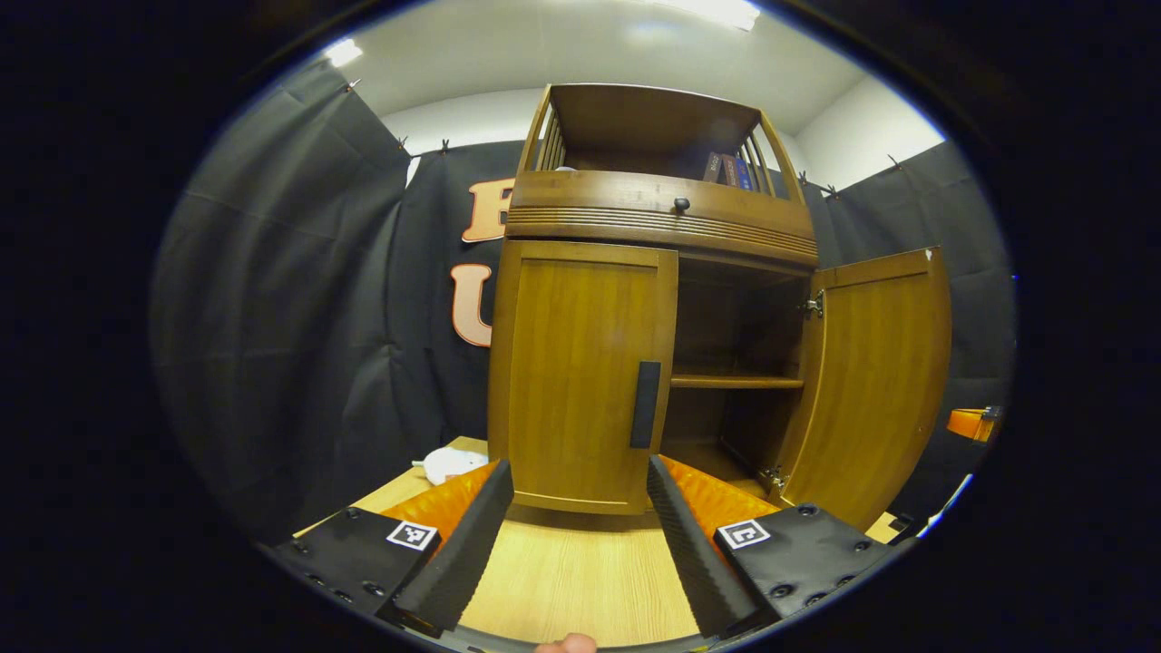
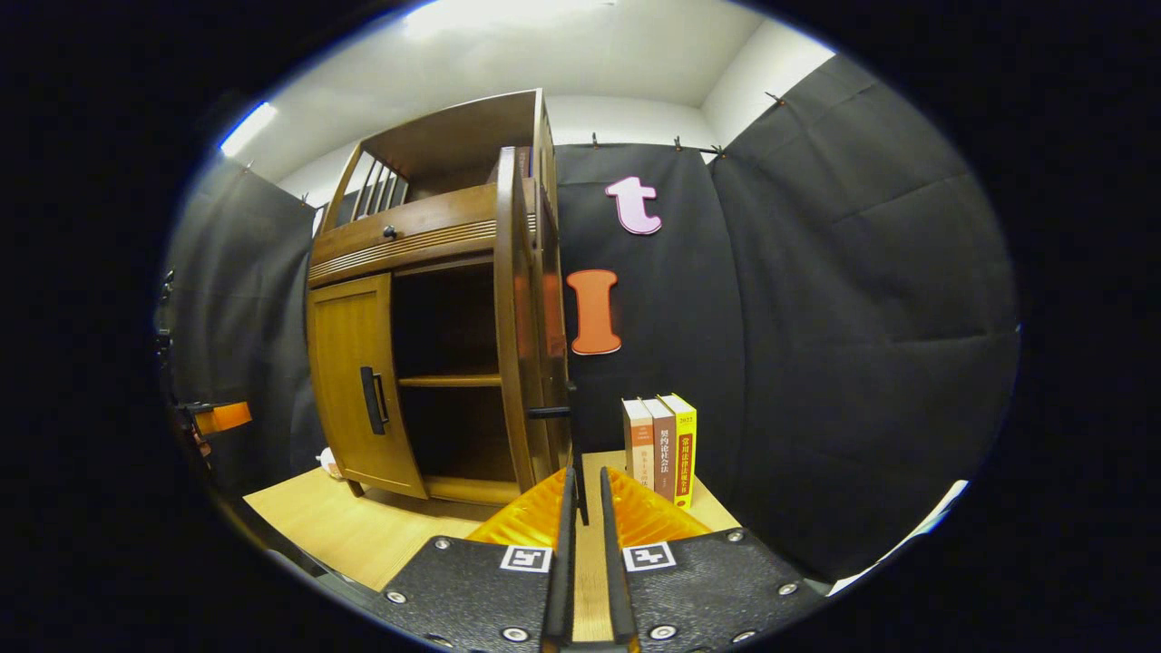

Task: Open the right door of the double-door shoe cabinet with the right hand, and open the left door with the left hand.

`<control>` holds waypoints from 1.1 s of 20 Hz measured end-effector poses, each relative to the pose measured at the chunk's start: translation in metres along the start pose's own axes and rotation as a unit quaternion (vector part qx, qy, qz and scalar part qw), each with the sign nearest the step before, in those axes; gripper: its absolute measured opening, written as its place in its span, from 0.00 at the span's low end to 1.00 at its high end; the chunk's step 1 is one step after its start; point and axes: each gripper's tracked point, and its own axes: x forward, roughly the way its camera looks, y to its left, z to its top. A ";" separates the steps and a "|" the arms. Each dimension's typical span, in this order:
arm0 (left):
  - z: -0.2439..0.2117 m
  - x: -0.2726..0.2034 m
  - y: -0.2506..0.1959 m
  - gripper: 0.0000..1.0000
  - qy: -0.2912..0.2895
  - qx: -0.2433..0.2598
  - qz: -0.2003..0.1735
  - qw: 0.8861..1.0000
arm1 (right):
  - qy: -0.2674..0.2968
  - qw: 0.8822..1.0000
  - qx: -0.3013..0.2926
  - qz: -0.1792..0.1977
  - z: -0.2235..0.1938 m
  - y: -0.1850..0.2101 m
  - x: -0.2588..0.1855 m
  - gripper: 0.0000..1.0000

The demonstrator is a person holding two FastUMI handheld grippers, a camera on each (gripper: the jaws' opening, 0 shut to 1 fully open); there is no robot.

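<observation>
In the left gripper view, the left gripper [image 1: 580,535] has its fingers [image 1: 463,544] spread wide at the bottom of the frame, with nothing between them but bare desk [image 1: 571,580]. Straight ahead and just above the gap stands the left door [image 1: 580,372], still closed, filling the centre of the frame. Its dark handle [image 1: 645,404] runs vertically along the door's right edge, a little right of the midline between the fingers and nearer the right-hand finger. By my judgement, the coming move turns on this: the fingers must go forward and slightly right, closing sideways across that upright bar. The right door [image 1: 875,381] already stands swung out at the right of the frame, showing the shelf [image 1: 735,382] inside.

In the right gripper view, the right gripper [image 2: 585,544] has its fingers nearly closed at bottom centre, a thin slit between them and nothing held. The right door is edge-on just above, its handle [image 2: 549,412] jutting left. Books [image 2: 660,449] stand on the desk, right of centre. The left gripper is plainly the one placed for the remaining door.
</observation>
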 end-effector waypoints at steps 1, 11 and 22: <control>0.000 0.006 -0.001 0.94 0.002 -0.002 -0.003 1.000 | -0.004 1.000 -0.002 -0.002 0.002 0.002 -0.002 0.26; 0.011 0.069 -0.049 0.94 0.004 0.008 -0.067 0.998 | -0.012 1.000 -0.009 -0.013 0.002 0.011 -0.008 0.92; 0.007 0.192 -0.100 0.98 -0.023 0.071 -0.082 0.994 | -0.003 0.999 0.008 -0.043 -0.007 0.005 -0.020 0.92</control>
